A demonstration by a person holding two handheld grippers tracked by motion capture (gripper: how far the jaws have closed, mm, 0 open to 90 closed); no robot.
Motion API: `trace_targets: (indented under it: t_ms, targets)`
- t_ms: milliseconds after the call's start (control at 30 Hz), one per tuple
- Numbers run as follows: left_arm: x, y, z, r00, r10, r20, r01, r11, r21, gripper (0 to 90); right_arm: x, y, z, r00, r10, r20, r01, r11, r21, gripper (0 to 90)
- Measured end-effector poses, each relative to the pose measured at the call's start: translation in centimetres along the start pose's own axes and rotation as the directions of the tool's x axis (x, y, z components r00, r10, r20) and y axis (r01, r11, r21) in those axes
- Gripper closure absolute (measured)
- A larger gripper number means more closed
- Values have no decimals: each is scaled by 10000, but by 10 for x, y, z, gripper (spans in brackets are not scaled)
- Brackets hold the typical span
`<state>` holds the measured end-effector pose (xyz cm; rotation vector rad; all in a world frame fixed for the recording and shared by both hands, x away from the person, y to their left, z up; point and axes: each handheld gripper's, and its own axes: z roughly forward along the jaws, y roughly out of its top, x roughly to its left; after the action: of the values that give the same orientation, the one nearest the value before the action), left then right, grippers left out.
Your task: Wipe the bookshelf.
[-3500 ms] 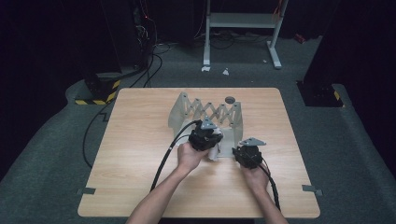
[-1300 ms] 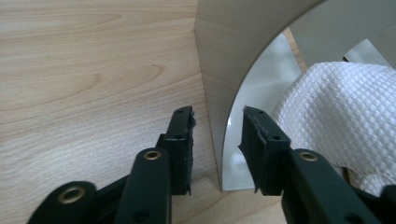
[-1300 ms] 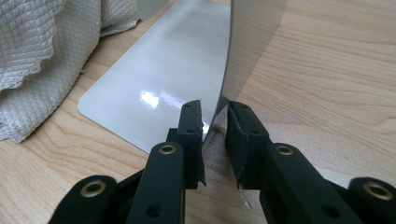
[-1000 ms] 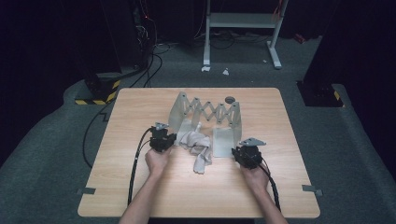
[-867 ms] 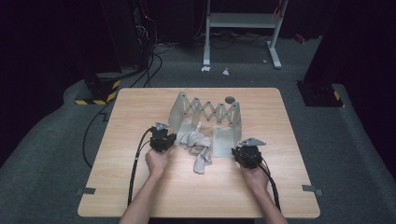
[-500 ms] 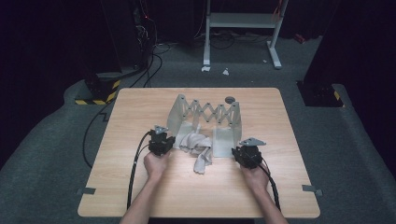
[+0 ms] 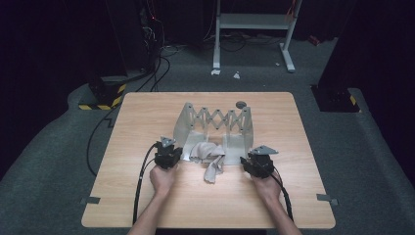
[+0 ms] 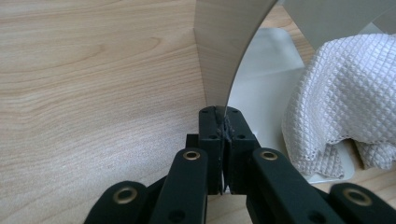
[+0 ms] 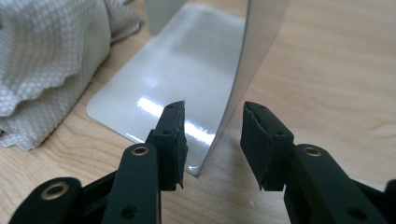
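Black jaws of the left gripper (image 8: 223,140) are closed tight on the near edge of the left side panel (image 8: 224,51) of an expandable grey rack (image 7: 215,127), which stands a little back from the middle of the wooden desk (image 7: 147,112), its scissor-lattice back wall toward the far edge. In the high view that left gripper (image 7: 168,155) sits at the rack's near left corner. Between the two panels lies a crumpled white waffle-weave cloth (image 7: 208,155), part on the rack's base plate and part spilling onto the desk toward the near edge; in the left gripper view the cloth (image 8: 345,93) lies just right of the held panel, apart from it. On the right, the right gripper (image 9: 212,140) stands with its jaws wide, straddling the near edge of the right side panel (image 9: 254,56) without pressing it; in the high view this gripper (image 7: 258,164) is at the rack's near right corner.

The likely trouble is uneven handling: with one side pinched and the other loose, any pull or push could skew the lattice or slide the whole rack across the desk. The thin panel edge could also slip out of the jaws, and the cloth could snag if the panels draw together.
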<state>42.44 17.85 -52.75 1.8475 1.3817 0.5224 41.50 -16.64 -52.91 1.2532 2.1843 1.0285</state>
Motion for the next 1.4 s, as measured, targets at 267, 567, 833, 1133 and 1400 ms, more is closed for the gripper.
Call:
trace_targets:
  t_ms: [267, 567, 833, 1133, 1400]
  targets:
    - [0, -5, 6, 9998, 172, 62, -172, 9998, 27, 802, 11, 5, -30, 9977, -122, -672, 69, 9970, -774, 546]
    - [-2, -4, 6, 9996, 195, -207, -195, 9998, -20, 638, 49, 22, -28, 9785, -677, -1950, 541, 9958, -740, 492]
    - [1, -4, 6, 9996, 45, -283, -46, 10000, -22, 606, 68, 42, -9, 9764, -888, -1967, 763, 9946, -702, 445]
    - [2, -4, 6, 9998, -27, -208, 26, 10000, -30, 600, 81, 48, 25, 9826, -1097, -1499, 1050, 9937, -391, 412]
    - [-1, -4, 7, 9997, 146, -205, -147, 9999, -29, 565, 86, 36, 46, 9815, -1392, -1313, 1465, 9880, 481, 555]
